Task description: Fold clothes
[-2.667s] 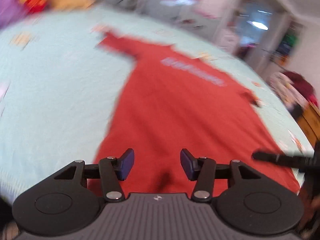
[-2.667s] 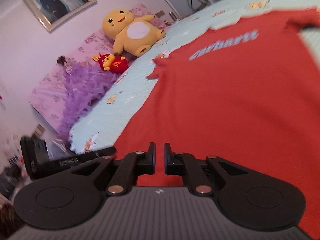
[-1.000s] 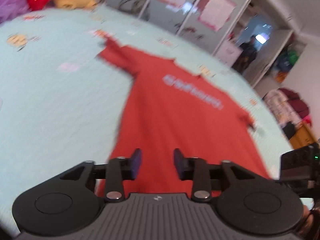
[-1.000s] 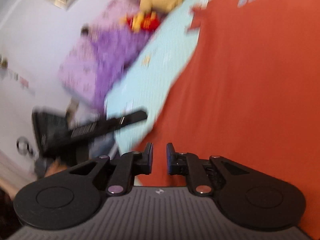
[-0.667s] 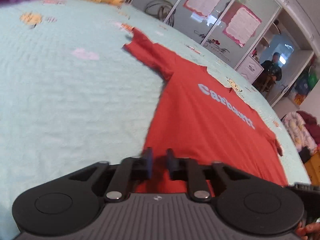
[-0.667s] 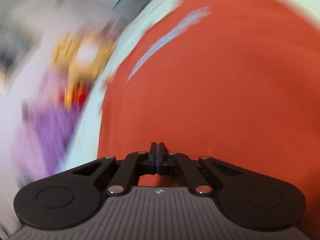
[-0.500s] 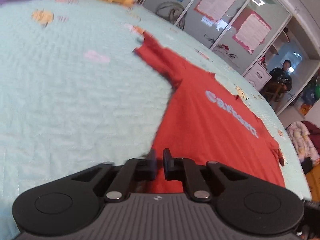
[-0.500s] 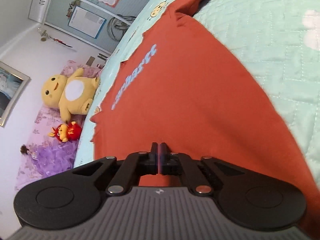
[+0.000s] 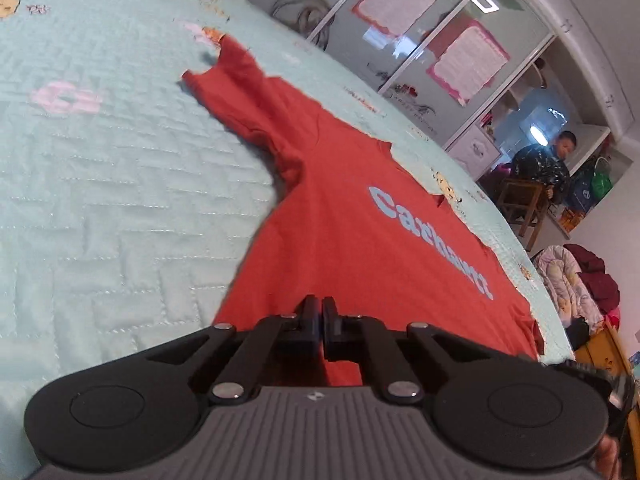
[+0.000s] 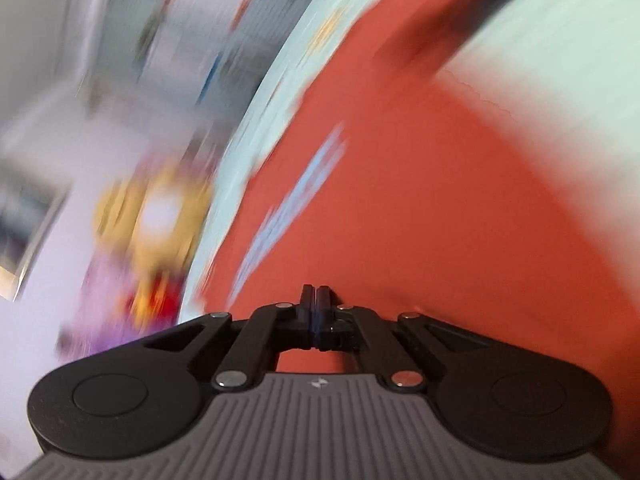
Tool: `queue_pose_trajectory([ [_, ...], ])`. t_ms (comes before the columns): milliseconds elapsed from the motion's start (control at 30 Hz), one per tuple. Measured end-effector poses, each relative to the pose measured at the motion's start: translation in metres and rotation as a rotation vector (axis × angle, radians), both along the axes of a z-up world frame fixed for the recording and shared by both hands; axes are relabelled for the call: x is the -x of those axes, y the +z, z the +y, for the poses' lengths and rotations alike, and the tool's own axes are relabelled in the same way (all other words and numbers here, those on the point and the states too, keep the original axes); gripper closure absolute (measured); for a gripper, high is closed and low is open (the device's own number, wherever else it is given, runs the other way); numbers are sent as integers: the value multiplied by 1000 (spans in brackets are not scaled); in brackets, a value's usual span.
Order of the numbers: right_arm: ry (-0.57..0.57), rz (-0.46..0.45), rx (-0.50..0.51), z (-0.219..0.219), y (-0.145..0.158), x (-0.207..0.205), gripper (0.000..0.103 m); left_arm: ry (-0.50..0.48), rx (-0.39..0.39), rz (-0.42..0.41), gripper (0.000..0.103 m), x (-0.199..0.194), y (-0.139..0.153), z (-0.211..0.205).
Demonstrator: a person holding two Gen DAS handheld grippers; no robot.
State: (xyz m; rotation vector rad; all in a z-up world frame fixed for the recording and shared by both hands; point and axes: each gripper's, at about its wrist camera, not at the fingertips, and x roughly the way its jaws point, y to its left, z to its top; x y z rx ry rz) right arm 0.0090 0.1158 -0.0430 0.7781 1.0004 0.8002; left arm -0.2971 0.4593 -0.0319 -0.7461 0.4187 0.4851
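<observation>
Left wrist view is showing a red T-shirt (image 9: 344,216) lying spread flat, front up, on a bed w/ a pale mint quilted cover (image 9: 100,184). The pale blue lettering (image 9: 430,242) across the chest is running diagonally away from the camera. One short sleeve (image 9: 236,92) is reaching out to the upper left, a bit rumpled near the armpit; the other sleeve is sitting far right by the bed edge. The left hand-held gripper (image 9: 321,320) is sitting low over the shirt's near hem area, close to its left side edge. Its jaws have just been closing and are now standing almost together, only a thin slit btwn them. Can't tell whether any cloth is pinched in there, since the fingertips are blocking the spot.

Beyond the bed, glass doors w/ pink-framed papers (image 9: 466,60) are lining the wall, and a person in a dark jacket (image 9: 540,164) is sitting on a chair in the next room. A heap of clothes (image 9: 576,280) is piled at the far right.

Right wrist view is badly smeared. The right hand-held gripper (image 10: 316,306) is hanging over the same shirt, red cloth filling most of the frame ahead and to the right, mint cover beyond. Its jaws have just been closing too, now pressed fully together; whether fabric is caught, can't tell. A yellow plush toy (image 10: 156,208) is blurring at left, w/ something red and purple below it.
</observation>
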Motion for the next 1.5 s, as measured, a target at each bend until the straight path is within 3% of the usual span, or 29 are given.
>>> queue_pose_trajectory([
  [67, -93, -14, 11, -30, 3, 0, 103, 1, 16, 3, 98, 2, 0, 2],
  [100, -89, -43, 34, -31, 9, 4, 100, 2, -13, 21, 98, 0, 3, -4],
  [167, 2, -107, 39, -16, 16, 13, 84, 1, -67, 51, 98, 0, 7, -12],
  [233, 122, -117, -1, 9, 17, 14, 82, -1, -95, 65, 98, 0, 8, -14],
  [300, 176, -114, 8, 27, 13, 6, 81, -2, -72, 53, 98, -2, 4, -6],
  [333, 177, -105, 24, 32, 10, -3, 84, -2, -58, 45, 98, -3, 2, 0],
  [367, 155, -82, 22, 31, 5, -17, 103, -3, -51, 42, 98, -2, 2, 1],
  [433, 103, -41, 19, 25, -3, -43, 103, -4, -57, 48, 98, -4, 2, 0],
  [533, -86, -40, 31, -6, 6, -59, 103, -3, -68, 58, 98, -5, 4, -2],
  [600, -127, -61, 30, -18, 11, -56, 98, 3, -70, 63, 98, -4, 7, -4],
  [667, -82, -114, 58, -18, 15, -47, 73, 8, -83, 56, 98, 0, 16, -9],
  [700, -48, -147, 86, -16, 17, -42, 73, 5, -116, 35, 92, 5, 24, -14],
  [733, -30, -173, 117, -15, 19, -38, 81, 4, -148, 14, 87, 9, 33, -19],
  [767, -66, -174, 160, -18, 19, -38, 102, 31, -176, -4, 85, 16, 39, -18],
  [800, -102, -174, 198, -20, 19, -37, 103, 59, -205, -22, 79, 23, 46, -17],
  [833, -130, -174, 221, -20, 22, -34, 103, 86, -231, -38, 66, 30, 52, -15],
  [867, -137, -207, 269, -16, 29, -27, 101, 99, -224, -20, 59, 33, 51, -8],
  [900, -122, -270, 344, -6, 37, -15, 97, 111, -214, -2, 51, 36, 50, -1],
  [967, -52, -367, 412, 18, 51, 12, 72, 88, -125, 27, 51, 35, 35, 14],
  [1100, 139, -468, 398, 72, 78, 57, 72, 64, -11, -7, 51, 37, 17, 29],
  [1167, 229, -532, 400, 111, 94, 77, 72, 51, 8, -15, 50, 35, 16, 32],
  [1267, 361, -620, 410, 182, 115, 101, 72, 59, 89, -76, 49, 36, 10, 36],
  [1367, 492, -769, 469, 252, 125, 127, 68, 60, 167, -125, 52, 38, 6, 38],
  [1433, 598, -881, 500, 297, 134, 149, 59, 52, 212, -145, 60, 38, 5, 38],
  [1500, 695, -990, 541, 342, 141, 170, 57, 47, 247, -158, 68, 38, 3, 38],
])
